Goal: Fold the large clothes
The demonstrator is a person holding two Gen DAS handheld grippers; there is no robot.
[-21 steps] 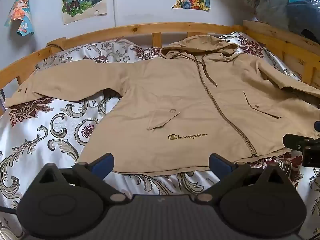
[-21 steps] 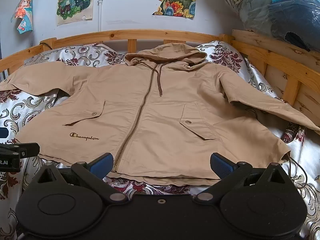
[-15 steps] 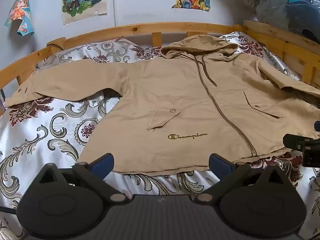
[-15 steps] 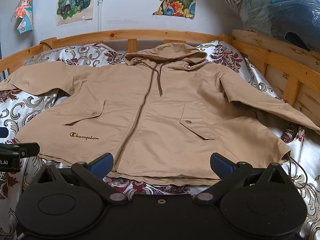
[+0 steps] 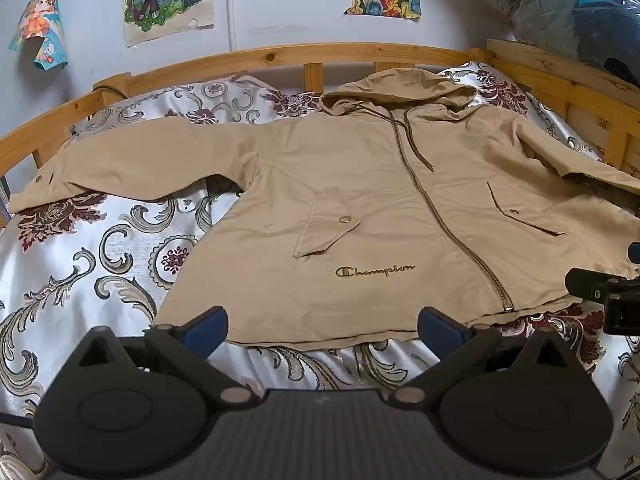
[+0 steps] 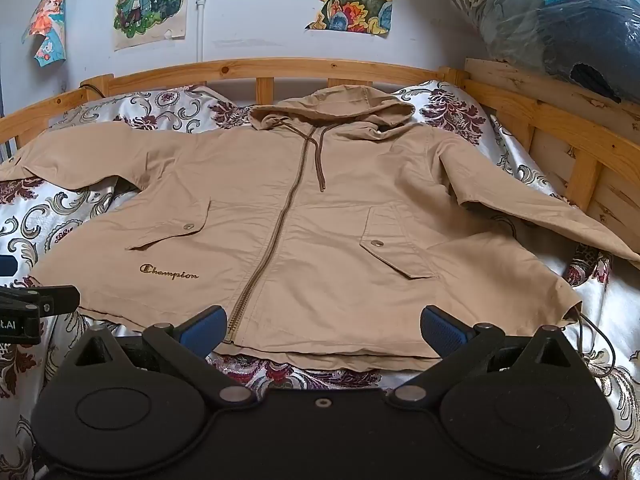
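Jacket point(image 5: 372, 216) spread flat, right sleeve cut off at frame edge, both hand-held grippers point(image 5: 322, 326) point(image 6: 324, 328) spread.

Jacket: tan hooded zip-up cotton jacket point(image 6: 304, 216) lay flat, front up, on the floral satin bedspread point(image 6: 60, 216), hood at 12 o'clock.
Right gripper: black two-finger gripper with blue pads point(image 6: 324, 330) was spread wide at 6 o'clock, just short of the hem.

I see bare bedspread point(image 5: 100, 264) open beside the jacket point(image 5: 360, 208) on the left; wooden rail point(image 6: 560, 128) hems in the right sleeve; headboard point(image 5: 280, 54) closes the far side.
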